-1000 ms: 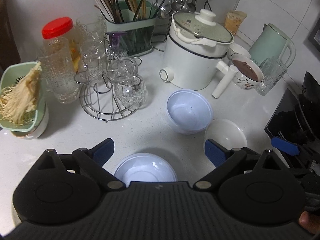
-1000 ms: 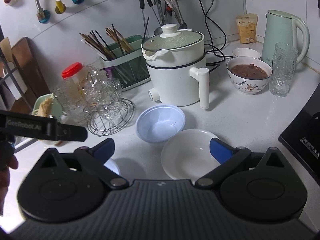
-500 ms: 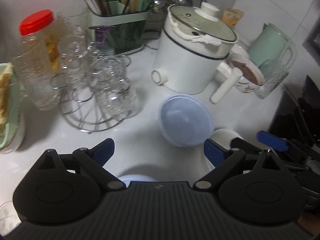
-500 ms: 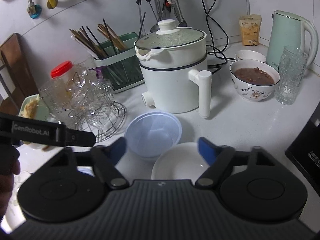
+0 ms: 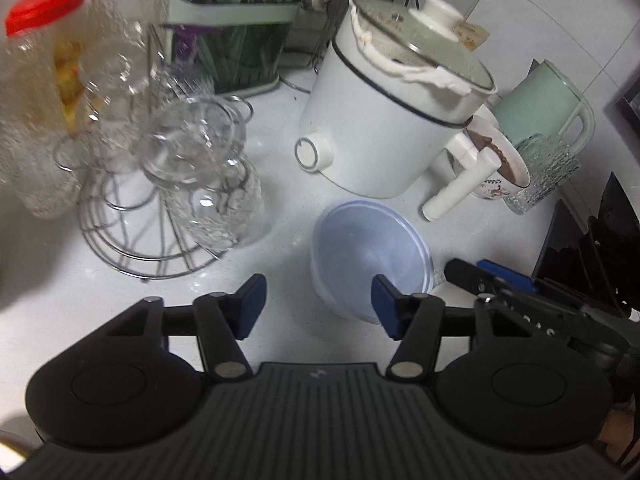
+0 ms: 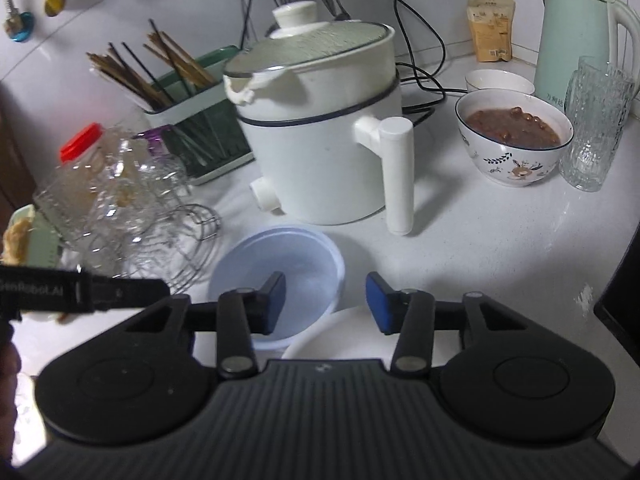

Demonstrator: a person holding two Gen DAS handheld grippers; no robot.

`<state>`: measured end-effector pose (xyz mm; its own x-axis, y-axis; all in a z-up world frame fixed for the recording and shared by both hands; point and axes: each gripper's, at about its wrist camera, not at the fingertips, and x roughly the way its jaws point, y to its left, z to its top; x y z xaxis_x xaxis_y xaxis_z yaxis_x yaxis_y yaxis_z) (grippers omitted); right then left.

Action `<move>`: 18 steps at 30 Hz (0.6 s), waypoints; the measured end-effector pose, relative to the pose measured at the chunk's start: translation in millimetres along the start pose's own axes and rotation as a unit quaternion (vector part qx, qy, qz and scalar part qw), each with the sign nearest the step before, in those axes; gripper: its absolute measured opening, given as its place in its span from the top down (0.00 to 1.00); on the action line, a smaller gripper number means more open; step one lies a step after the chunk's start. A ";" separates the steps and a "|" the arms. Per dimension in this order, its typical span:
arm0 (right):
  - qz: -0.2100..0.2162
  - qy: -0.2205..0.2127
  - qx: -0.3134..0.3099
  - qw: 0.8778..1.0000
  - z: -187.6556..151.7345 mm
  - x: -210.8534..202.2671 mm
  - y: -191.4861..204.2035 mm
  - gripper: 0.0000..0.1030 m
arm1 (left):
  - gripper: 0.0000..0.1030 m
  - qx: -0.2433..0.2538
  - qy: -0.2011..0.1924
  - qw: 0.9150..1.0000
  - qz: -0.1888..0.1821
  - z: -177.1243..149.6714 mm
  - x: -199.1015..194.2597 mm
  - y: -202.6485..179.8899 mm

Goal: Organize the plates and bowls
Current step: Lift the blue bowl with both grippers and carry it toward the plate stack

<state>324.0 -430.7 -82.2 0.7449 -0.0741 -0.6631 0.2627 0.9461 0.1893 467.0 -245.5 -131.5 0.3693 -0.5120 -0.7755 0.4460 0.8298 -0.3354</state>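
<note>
Standing on the white tabletop (image 6: 500,240), the pale blue bowl (image 6: 288,264) sits just in front of the white electric pot (image 6: 320,148), with a white plate (image 6: 332,332) touching or slightly overlapping its near edge; which one cannot be told.

Left tongs (image 5: 318,306): jaws have just been closing and stand partly apart. The right blue pad is over the near rim of the blue bowl, the left pad over bare tabletop; no grip is visible.

Right tongs (image 6: 326,304): jaws have just been closing and stand partly apart. The left pad is over the blue bowl's interior, the right pad over the tabletop above the plate's far edge; nothing is pressed between them.

Surroundings: a wire rack of glasses (image 5: 172,184) to the left, a patterned bowl of brown food (image 6: 514,136) to the right of the pot, and a green kettle (image 6: 576,40) behind it.
</note>
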 end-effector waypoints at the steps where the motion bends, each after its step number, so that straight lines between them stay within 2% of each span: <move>1: 0.000 0.003 0.001 1.000 1.1 5.2 -2.2 0.59 | 0.43 -0.002 0.002 1.000 -0.004 0.3 5.2 0.0; 3: 0.000 0.011 0.007 1.000 2.9 15.7 -6.5 0.61 | 0.46 -0.010 0.006 1.000 -0.015 1.7 15.0 0.0; 6: 0.002 0.023 0.015 1.000 5.3 30.8 -10.4 0.62 | 0.57 -0.021 0.004 1.000 -0.013 3.2 26.9 0.0; 8: -0.002 0.028 0.020 0.999 4.9 38.8 -11.7 0.70 | 0.64 -0.034 0.002 0.999 -0.009 4.7 34.8 2.5; 10: -0.008 0.030 0.029 0.999 4.3 45.3 -12.9 0.71 | 0.70 -0.053 0.004 0.999 -0.013 6.8 42.2 7.1; 13: -0.007 0.035 0.041 0.999 2.6 54.0 -15.0 0.75 | 0.75 -0.059 0.008 0.998 -0.015 9.2 52.2 9.5; 18: 0.009 0.039 0.042 0.998 -2.5 61.5 -15.2 0.83 | 0.77 -0.051 0.017 0.998 -0.030 12.2 66.0 7.7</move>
<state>364.3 -448.8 -127.6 0.7013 -0.0300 -0.7123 0.3024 0.9173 0.2591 504.8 -275.7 -178.8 0.3153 -0.5549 -0.7698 0.3802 0.8171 -0.4333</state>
